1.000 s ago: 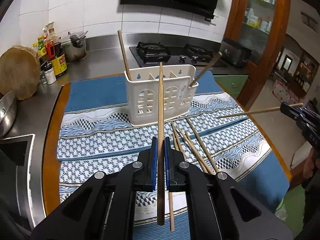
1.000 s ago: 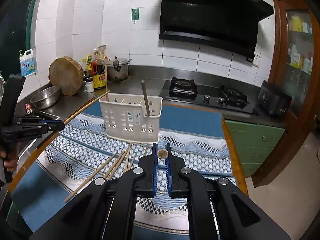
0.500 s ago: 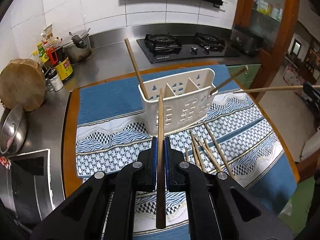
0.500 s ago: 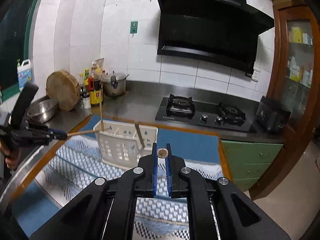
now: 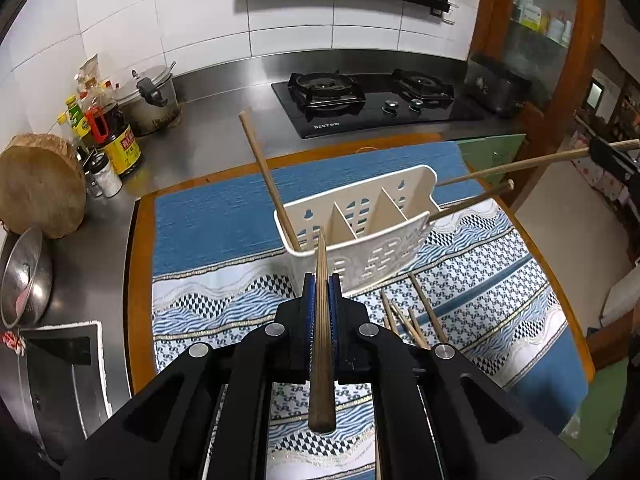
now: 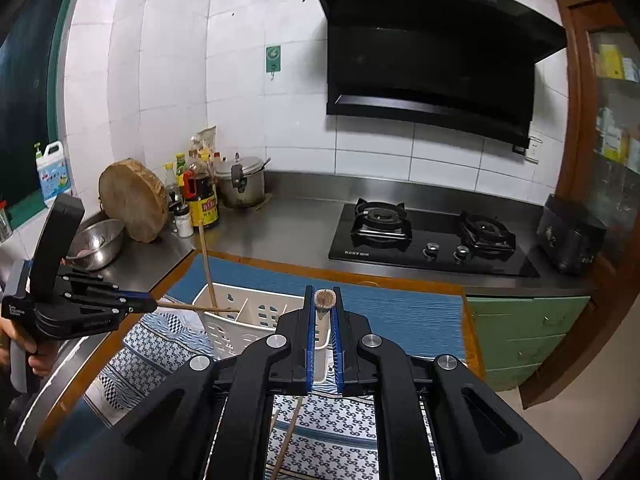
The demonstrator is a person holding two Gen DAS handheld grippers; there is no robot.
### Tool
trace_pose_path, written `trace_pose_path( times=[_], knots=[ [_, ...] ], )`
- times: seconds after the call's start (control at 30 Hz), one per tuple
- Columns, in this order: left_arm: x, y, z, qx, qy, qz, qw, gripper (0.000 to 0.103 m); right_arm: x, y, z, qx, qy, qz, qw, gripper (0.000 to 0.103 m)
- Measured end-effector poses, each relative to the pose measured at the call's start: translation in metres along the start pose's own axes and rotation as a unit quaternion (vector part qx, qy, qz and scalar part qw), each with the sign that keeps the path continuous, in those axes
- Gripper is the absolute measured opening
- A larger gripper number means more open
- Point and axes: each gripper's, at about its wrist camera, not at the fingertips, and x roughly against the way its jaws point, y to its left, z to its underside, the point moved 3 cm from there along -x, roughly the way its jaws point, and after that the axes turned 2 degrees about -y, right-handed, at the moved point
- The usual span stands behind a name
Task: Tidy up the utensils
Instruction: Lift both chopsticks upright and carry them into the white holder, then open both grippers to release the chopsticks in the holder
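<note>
A cream-white slotted utensil holder [image 5: 360, 236] sits at mid-frame on a tablecloth [image 5: 224, 216] of plain blue bordered by white bands with blue wave and black triangle patterns. The chopsticks [image 5: 408, 320] are light brown. Black grippers carry blue pads [image 6: 308, 332]. At right are pale green drawers [image 6: 524, 332]; white wall tiles [image 6: 240, 80] fill the upper left.

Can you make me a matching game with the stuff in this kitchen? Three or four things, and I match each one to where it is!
Things:
1. white holder
2. loose chopsticks
3. steel bowl
4. round wooden board

Places:
A. leaning up on the counter beside the bottles
B. standing on the blue cloth
C. on the counter just in front of the wooden board
D. lying flat on the patterned cloth

Pairs: 1-B, 2-D, 3-C, 4-A
</note>
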Motion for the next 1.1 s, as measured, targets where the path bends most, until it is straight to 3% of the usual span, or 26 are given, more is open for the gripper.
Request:
trace_pose_path(
  times=[0.3,0.6,0.73,0.8,0.97,1.1],
  knots=[
    [-0.011,0.005,-0.015,0.019,0.011,0.011,0.9997,0.006,-0.043,0.007,-0.001,0.017,0.053,-0.007,0.998,0.007],
    [-0.018,0.005,-0.022,0.032,0.009,0.018,0.9993,0.009,-0.068,0.011,0.0,0.017,0.07,-0.002,0.997,0.007],
    [-0.018,0.007,-0.024,0.039,0.001,0.03,0.9988,0.01,-0.067,0.013,0.0,0.016,0.062,-0.004,0.998,0.017],
    [-0.019,0.007,-0.025,0.045,-0.002,0.031,0.9985,0.01,-0.065,0.013,-0.002,0.019,0.057,0.001,0.998,0.032],
    [-0.012,0.001,-0.026,0.044,-0.014,0.039,0.9981,0.011,-0.053,0.013,-0.003,0.022,0.042,0.005,0.999,0.042],
    [-0.001,0.0,-0.024,0.049,-0.026,0.044,0.9975,0.02,-0.04,0.011,-0.002,0.024,0.035,0.009,0.999,0.047]
  ],
)
